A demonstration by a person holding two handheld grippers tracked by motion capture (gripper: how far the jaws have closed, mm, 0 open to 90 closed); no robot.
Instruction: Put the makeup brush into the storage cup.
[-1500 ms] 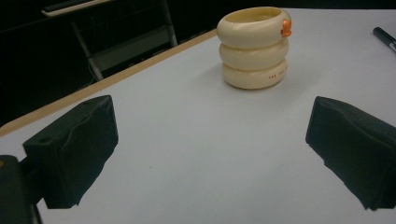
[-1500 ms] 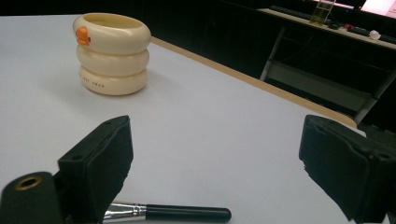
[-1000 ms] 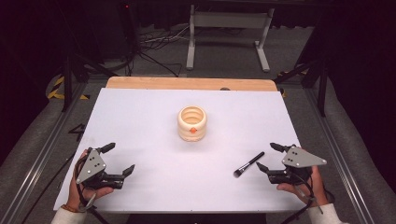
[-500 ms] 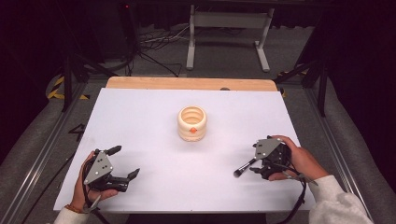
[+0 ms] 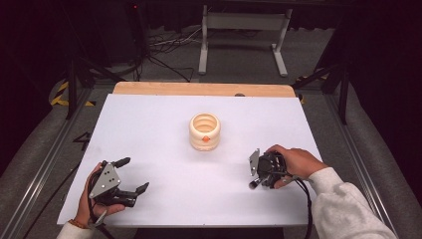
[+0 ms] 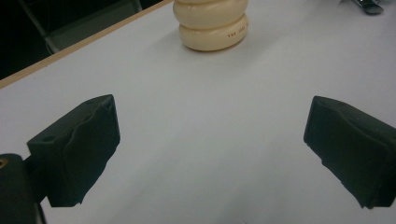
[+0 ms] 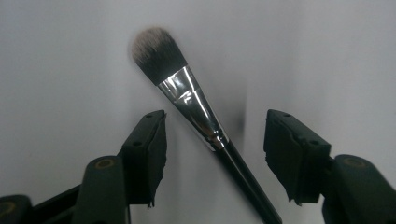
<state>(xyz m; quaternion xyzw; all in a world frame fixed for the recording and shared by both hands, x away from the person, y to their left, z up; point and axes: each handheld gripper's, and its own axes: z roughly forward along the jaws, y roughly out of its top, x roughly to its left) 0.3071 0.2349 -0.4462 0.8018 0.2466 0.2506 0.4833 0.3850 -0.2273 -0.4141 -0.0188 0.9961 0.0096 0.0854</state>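
The makeup brush (image 7: pixel 196 114) lay flat on the white bench (image 5: pixel 149 129), near its right front area, with its grey-tipped bristle head pointing away from the right hand-held gripper (image 7: pixel 212 156) and its dark handle running back between that gripper's jaws. Those jaws stood apart, one on each side of the brush where the shiny metal ferrule met the handle, neither visibly touching it. In the high view the right hand-held gripper (image 5: pixel 263 172) was tipped down over the brush, the hand (image 5: pixel 293 162) behind it. The brush looked light and slender; its handle and ferrule would likely be stiff and rather smooth, so a narrow round shaft of this kind could roll or slip under a loose pinch, while the bristles would be soft and easily splayed. The handle just behind the ferrule seemed the sound place to close on, square across the shaft. The left hand-held gripper (image 5: pixel 119 181) rested at the near left of the bench with its jaws wide apart and nothing between them. A cream ribbed holder (image 5: pixel 204 131) stood upright near the bench's middle, well apart from both.
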